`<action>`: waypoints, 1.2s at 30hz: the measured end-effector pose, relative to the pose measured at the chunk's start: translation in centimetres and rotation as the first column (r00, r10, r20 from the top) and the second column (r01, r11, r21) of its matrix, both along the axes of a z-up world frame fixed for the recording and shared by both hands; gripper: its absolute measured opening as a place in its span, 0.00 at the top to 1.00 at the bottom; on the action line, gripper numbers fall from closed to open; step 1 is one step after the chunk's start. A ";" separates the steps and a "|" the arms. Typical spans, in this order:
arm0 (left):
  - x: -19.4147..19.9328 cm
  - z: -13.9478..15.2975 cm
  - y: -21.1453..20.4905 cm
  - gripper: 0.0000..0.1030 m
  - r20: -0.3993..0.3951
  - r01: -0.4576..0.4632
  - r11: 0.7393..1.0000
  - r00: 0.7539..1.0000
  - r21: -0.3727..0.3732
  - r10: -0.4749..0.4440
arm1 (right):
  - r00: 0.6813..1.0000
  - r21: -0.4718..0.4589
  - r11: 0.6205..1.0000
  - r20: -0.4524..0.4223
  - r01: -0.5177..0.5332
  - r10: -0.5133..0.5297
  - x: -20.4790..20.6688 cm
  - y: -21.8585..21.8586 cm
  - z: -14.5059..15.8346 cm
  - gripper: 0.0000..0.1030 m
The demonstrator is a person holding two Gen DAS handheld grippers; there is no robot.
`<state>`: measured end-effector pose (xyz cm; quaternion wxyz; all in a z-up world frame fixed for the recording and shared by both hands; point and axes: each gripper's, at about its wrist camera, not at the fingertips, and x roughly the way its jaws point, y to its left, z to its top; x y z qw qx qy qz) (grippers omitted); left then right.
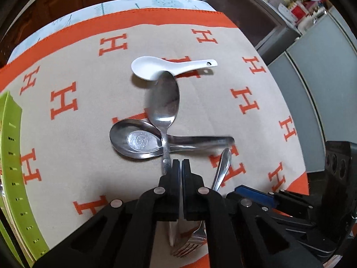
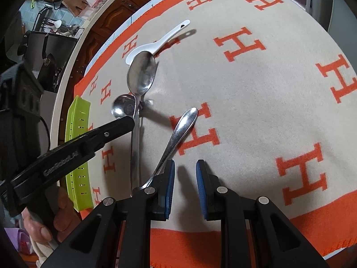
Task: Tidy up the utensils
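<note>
we see the left gripper (image 1: pixel 180 163), black and two-fingered, with its jaws pressed together on the handle of a long polished steel tablespoon (image 1: pixel 165 98); most of that handle is hidden behind the fingers in the left wrist view, though the right wrist view shows it running down past the gripper. the right gripper (image 2: pixel 185 167), black with blue pads, sits low in its frame with jaws apart and nothing between them, just right of a steel fork (image 2: pixel 178 131) whose tines are covered there by the gripper body and show only at the bottom of the left view. a short wide steel spoon with a stamped bowl (image 1: pixel 136 141) lies under the tablespoon's neck, and a white ceramic soup spoon (image 1: pixel 156 67) is partly covered by the tablespoon's tip. a lime green slotted tray (image 1: pixel 13 156) is cut off at the left edge. the beige cloth with orange h letters (image 2: pixel 256 89) lies open toward the right and upper right.
</note>
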<state>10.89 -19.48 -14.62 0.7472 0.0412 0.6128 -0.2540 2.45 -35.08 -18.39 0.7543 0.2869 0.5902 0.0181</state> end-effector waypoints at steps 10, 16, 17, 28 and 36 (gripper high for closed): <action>1.0 -1.3 2.1 0.93 -0.134 -0.084 0.994 0.988 -0.076 0.073 | 1.000 0.020 1.000 0.000 0.003 -0.003 -0.3 -0.4 -0.2 0.81; 1.3 -1.5 4.1 0.79 -0.147 -0.122 0.986 0.984 -0.112 0.104 | 1.000 0.020 1.000 0.003 -0.002 0.002 -0.2 -0.6 -0.3 0.81; 1.4 -1.7 4.6 0.79 -0.155 -0.132 0.984 0.982 -0.122 0.112 | 1.000 0.021 1.000 0.003 -0.001 0.001 -0.2 -0.6 -0.3 0.81; 2.0 -2.6 4.3 0.79 -0.131 -0.054 0.986 0.991 -0.156 0.034 | 1.000 0.021 1.000 0.003 0.001 -0.001 -0.3 -0.6 -0.3 0.81; 1.1 -2.1 0.9 0.93 -0.032 0.072 0.997 0.997 0.010 -0.072 | 1.000 0.021 1.000 0.012 -0.001 0.001 -0.5 -0.6 -0.4 0.81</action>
